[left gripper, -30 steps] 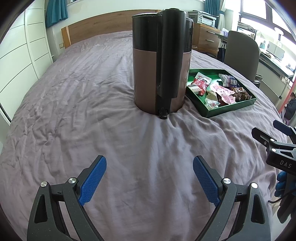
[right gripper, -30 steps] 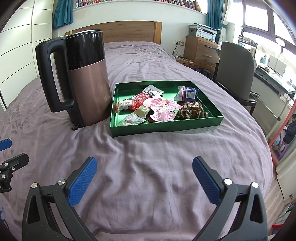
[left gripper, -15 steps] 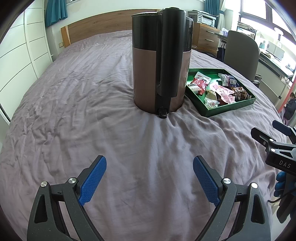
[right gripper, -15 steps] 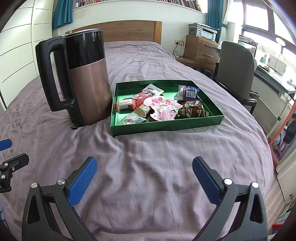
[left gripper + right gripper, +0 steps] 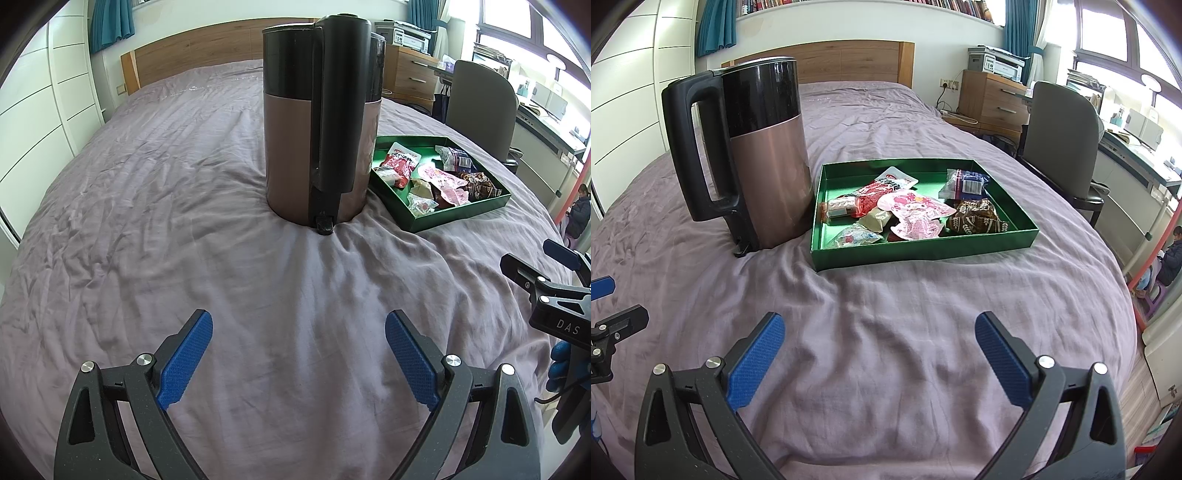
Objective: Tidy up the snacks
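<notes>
Snacks [image 5: 908, 212] lie in the green tray [image 5: 923, 253] beside the kettle [image 5: 764, 155]; I hold both grippers [image 5: 298, 354] [image 5: 880, 356] apart, empty, above the bedsheet [image 5: 886, 302].

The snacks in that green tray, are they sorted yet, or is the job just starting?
Done: several snack packets already lie jumbled in the green tray. In hand: nothing; the left gripper and right gripper are open over bare bedspread. Left: tidying them, probably.

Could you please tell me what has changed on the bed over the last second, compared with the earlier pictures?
Nothing visibly changed. The left gripper and right gripper stay open and empty over the sheet, and the kettle and green tray of snacks have not moved.
</notes>
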{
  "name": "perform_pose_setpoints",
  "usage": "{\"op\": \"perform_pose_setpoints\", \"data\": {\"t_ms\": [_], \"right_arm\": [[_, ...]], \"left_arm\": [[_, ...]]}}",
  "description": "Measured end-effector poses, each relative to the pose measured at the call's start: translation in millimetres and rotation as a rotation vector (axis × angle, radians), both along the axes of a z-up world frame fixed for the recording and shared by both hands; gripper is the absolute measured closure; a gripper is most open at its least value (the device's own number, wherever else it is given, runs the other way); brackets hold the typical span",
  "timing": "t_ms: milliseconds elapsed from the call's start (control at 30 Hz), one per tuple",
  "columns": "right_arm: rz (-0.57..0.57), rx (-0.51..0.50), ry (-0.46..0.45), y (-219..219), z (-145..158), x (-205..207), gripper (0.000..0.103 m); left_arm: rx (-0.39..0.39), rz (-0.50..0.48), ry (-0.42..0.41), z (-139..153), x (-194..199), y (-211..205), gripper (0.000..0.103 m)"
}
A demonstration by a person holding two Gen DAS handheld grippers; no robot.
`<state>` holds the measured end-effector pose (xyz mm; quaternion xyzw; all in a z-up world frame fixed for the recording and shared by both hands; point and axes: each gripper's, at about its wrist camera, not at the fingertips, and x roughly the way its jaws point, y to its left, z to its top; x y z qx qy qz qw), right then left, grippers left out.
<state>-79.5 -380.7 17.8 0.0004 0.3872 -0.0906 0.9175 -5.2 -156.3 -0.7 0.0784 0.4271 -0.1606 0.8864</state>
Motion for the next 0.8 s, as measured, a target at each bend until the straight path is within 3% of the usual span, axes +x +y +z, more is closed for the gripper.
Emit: {"op": "perform_pose_setpoints", "data": {"t_ms": [800], "right_arm": [[-0.001, 0.001, 0.000, -0.8, 0.5, 0.5, 0.000]], "left_arm": [[-0.006, -0.003, -0.004, 1.5, -0.6, -0.7, 0.011]]}}
